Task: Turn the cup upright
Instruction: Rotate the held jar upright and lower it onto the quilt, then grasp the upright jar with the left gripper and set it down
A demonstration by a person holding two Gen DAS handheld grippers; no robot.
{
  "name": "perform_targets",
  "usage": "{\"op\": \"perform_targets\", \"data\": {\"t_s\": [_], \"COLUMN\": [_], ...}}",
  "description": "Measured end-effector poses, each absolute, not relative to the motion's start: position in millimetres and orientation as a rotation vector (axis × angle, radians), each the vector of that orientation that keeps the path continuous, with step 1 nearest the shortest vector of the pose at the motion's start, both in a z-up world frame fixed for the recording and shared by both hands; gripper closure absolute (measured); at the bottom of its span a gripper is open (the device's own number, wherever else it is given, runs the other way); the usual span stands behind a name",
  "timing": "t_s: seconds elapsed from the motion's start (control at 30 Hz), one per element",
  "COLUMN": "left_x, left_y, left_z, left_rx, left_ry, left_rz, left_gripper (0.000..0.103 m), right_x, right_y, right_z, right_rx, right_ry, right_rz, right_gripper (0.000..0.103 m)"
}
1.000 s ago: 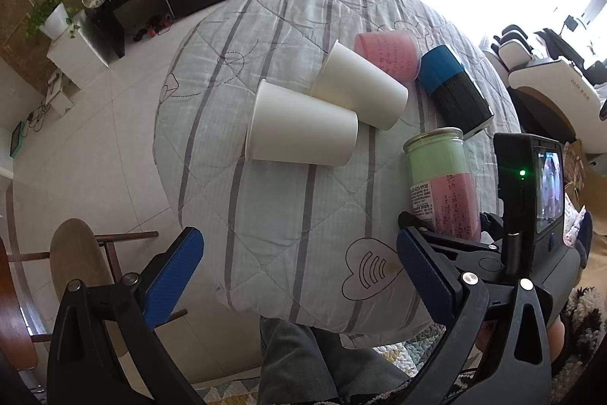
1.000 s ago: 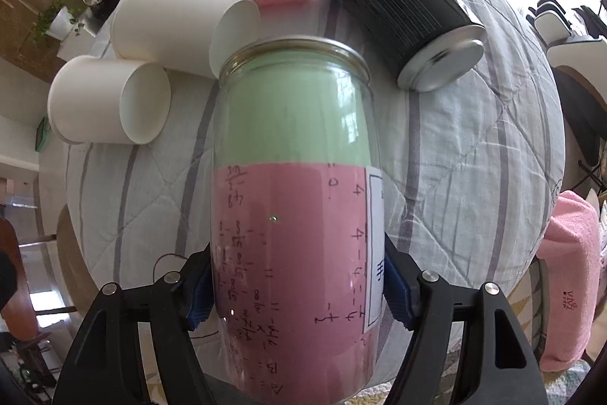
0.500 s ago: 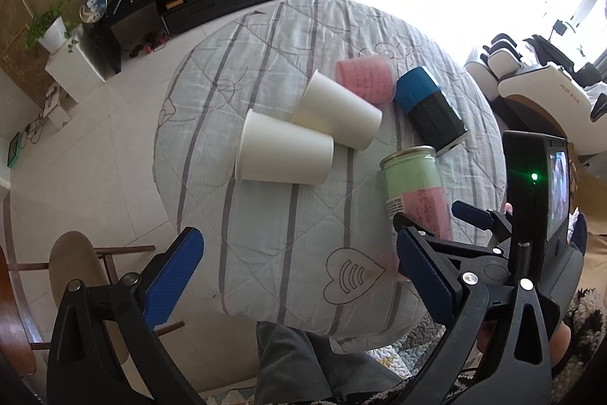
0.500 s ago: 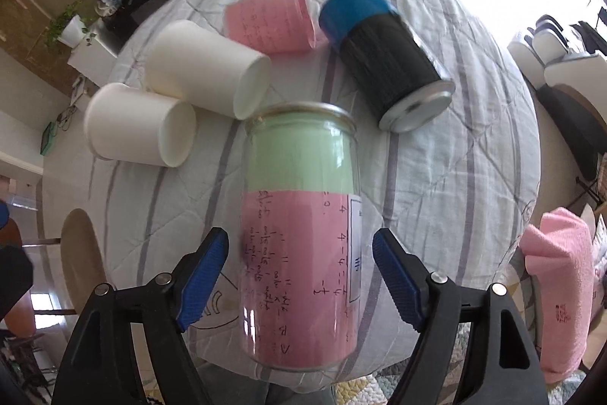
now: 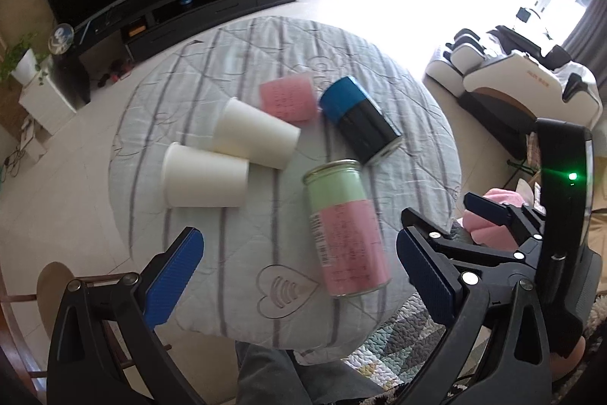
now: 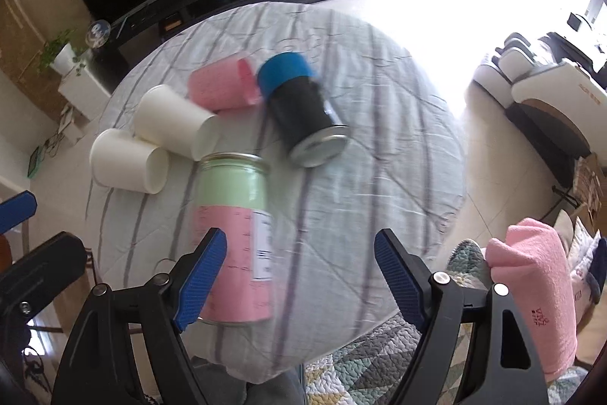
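Observation:
A green-and-pink jar-like cup stands upright near the front edge of the round table; it also shows in the right wrist view. Two white paper cups, a pink cup and a black can with a blue end lie on their sides behind it. My left gripper is open and empty above the table's front edge. My right gripper is open and empty, just right of the upright cup, apart from it.
The table wears a grey striped quilted cloth. A TV stand and TV are behind it, a massage chair at the right. A pink towel lies at the lower right, a patterned rug below.
My right gripper opened, let go of the green-and-pink cup and drew back and up. The cup stays standing on the table. My left gripper also rose and backed away.

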State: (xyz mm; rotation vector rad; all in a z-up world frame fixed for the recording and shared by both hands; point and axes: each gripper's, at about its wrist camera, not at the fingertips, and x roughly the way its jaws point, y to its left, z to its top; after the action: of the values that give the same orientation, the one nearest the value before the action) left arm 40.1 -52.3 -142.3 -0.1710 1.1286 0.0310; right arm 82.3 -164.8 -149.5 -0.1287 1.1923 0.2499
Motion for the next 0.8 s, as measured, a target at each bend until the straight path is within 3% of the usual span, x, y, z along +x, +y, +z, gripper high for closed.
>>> {"op": "perform_targets", "data": {"t_s": [0.4,0.8], "left_x": [80.8,111.6], "left_y": [-92.2,-99.6], "left_z": [-181.7,-233.3], "left_rx": [-0.188,-0.213], "left_ry": [1.183,1.288], "left_rz": [0.012,0.060], "left_gripper": [0.000,0.000], "right_x": [90.5,104.8], "right_y": [-244.4,-258.0], "right_z": [-149.2,-176.6], "right_rx": [-0.012,-0.016], "right_ry": [1.192,1.241], "right_rz": [0.116,0.080], "right_gripper": [0.021,0.021]}}
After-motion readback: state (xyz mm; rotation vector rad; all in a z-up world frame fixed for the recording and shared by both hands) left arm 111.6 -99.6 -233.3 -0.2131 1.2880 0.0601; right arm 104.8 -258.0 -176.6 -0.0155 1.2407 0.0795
